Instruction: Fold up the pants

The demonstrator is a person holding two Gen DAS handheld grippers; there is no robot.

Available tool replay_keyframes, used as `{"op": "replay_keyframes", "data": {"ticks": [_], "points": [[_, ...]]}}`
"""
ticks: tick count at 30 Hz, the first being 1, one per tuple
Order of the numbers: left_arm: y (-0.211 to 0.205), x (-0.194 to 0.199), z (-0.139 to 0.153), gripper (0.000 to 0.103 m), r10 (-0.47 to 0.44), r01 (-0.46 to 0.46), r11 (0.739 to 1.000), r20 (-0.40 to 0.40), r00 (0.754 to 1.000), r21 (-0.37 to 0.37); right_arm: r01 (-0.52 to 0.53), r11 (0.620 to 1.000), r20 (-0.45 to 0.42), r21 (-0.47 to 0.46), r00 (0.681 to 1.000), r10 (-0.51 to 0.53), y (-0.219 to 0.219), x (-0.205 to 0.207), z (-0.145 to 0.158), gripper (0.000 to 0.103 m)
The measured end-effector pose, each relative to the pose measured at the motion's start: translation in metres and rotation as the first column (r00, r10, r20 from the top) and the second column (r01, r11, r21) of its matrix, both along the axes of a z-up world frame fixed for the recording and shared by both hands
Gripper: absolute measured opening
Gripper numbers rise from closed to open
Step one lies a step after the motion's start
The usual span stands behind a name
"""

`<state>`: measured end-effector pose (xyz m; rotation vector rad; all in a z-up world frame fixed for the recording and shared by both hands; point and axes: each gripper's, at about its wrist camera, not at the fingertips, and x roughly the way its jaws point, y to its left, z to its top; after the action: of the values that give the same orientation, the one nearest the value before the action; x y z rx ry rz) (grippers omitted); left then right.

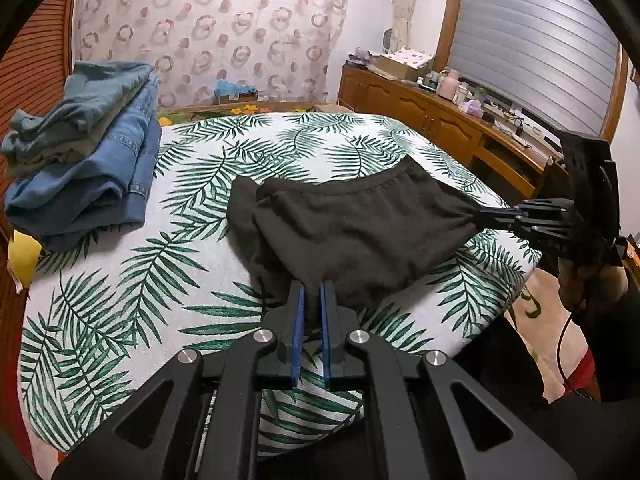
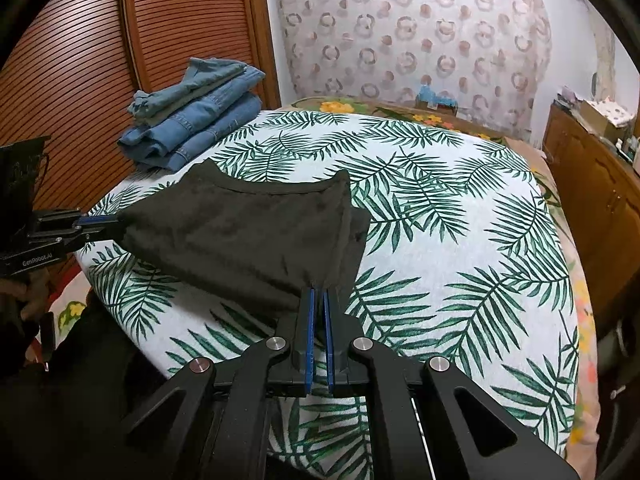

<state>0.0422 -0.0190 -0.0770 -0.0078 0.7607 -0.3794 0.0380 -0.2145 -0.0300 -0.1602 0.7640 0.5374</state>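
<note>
**Black pants pinched at both near corners over a leaf-print bed**

Leaf-printed in green on white, one bedsheet (image 1: 120, 280) covers the single bed that fills both views. On it lies one pair of black pants (image 1: 352, 232), bunched and partly lifted near the front edge, its elastic waistband running along the far side. One stack of folded blue jeans and denim pieces (image 1: 80, 160) sits at the bed's far left corner, well apart from the pants. One wooden sideboard (image 1: 420, 112) crowded with small items stands along the right wall, under a shuttered window.

Two grippers work the cloth. The left gripper (image 1: 313, 286) has its blue pads clamped on the pants' near edge. The right gripper (image 2: 319, 292) likewise pinches black fabric at its tips, and the cloth stretches between the two. Nothing lies between the pants and the jeans stack.
</note>
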Motion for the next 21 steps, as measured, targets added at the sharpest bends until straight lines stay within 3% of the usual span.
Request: {"op": "replay_keyframes", "data": {"ticks": [11, 14, 16, 19, 21], "points": [[-0.001, -0.006, 0.012, 0.007, -0.013, 0.012, 1.000, 0.026, 1.000, 0.008, 0.007, 1.000, 0.016, -0.001, 1.000, -0.007, -0.001, -0.013, 0.004, 0.004], [-0.003, 0.001, 0.012, 0.025, 0.015, -0.016, 0.999, 0.025, 1.000, 0.030, 0.035, 0.999, 0.021, -0.004, 0.999, -0.035, -0.003, -0.010, 0.005, 0.011], [-0.002, 0.006, 0.012, 0.050, 0.027, -0.028, 0.999, 0.034, 0.999, 0.034, 0.044, 0.999, 0.022, -0.004, 0.999, -0.044, -0.003, -0.008, 0.006, 0.023], [-0.001, 0.017, 0.009, 0.068, 0.034, -0.035, 0.999, 0.028, 0.999, 0.028, 0.053, 0.999, 0.027, -0.014, 0.998, -0.052, 0.000, -0.003, 0.005, 0.033], [-0.003, 0.026, 0.006, 0.070, 0.037, -0.038, 0.999, 0.024, 0.999, 0.039, 0.051, 0.999, 0.017, -0.008, 0.999, -0.050, 0.003, 0.003, 0.003, 0.036]]}}
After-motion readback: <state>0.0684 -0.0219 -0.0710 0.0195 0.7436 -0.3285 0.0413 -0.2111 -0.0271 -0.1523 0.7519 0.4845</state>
